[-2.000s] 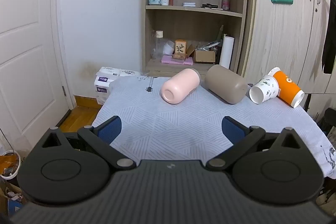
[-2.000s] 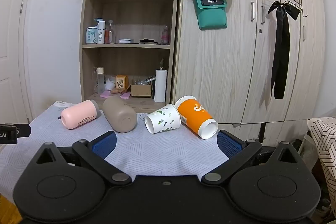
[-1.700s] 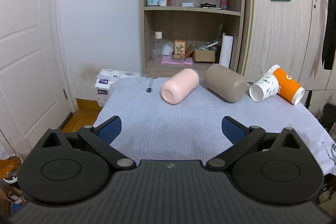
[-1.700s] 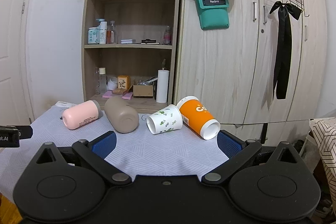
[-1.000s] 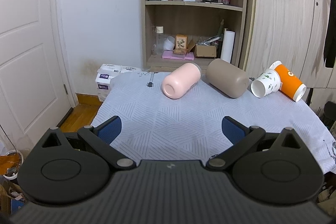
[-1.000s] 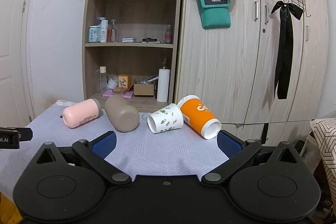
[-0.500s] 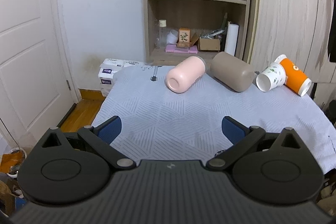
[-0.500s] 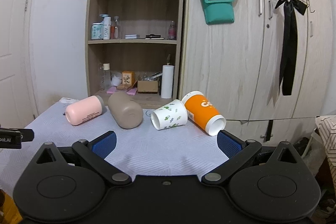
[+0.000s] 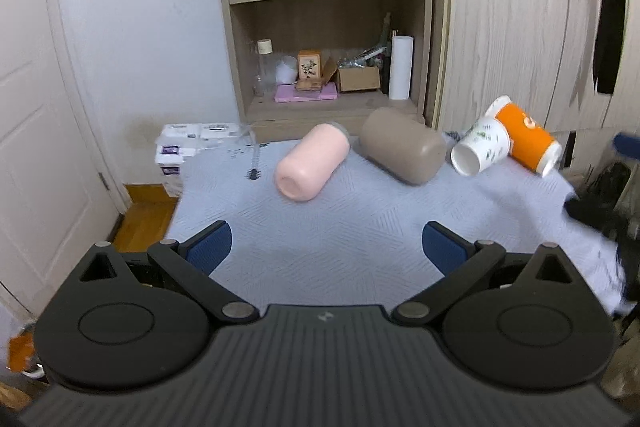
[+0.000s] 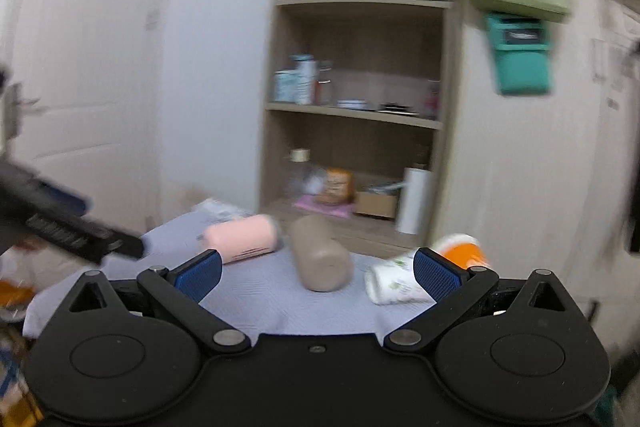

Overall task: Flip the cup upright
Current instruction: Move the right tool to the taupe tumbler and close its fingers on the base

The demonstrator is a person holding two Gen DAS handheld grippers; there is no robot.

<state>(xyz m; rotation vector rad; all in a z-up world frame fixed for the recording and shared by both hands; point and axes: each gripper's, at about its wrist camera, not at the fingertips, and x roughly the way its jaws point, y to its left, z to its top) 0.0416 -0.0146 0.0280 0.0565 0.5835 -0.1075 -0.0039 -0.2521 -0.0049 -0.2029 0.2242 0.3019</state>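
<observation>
Several cups lie on their sides at the far end of a table with a pale blue cloth [image 9: 328, 227]: a pink cup [image 9: 310, 165], a taupe cup [image 9: 404, 147], a white leaf-print paper cup [image 9: 480, 151] and an orange paper cup [image 9: 528, 137]. My left gripper [image 9: 326, 251] is open and empty, over the near part of the cloth, well short of the cups. My right gripper [image 10: 316, 273] is open and empty; its blurred view shows the pink cup [image 10: 244, 239], taupe cup [image 10: 320, 259], white cup [image 10: 394, 287] and orange cup [image 10: 464, 247].
A wooden shelf unit [image 9: 328, 27] with bottles and boxes stands behind the table, wardrobe doors [image 9: 520, 27] to its right. Tissue packs [image 9: 188, 143] sit on the floor at the left. The left gripper's body [image 10: 60, 227] shows at the left of the right wrist view.
My right gripper has swung fast to the left and its view is now blurred, with the left gripper in it. My left gripper has moved a little forward and tilted down.
</observation>
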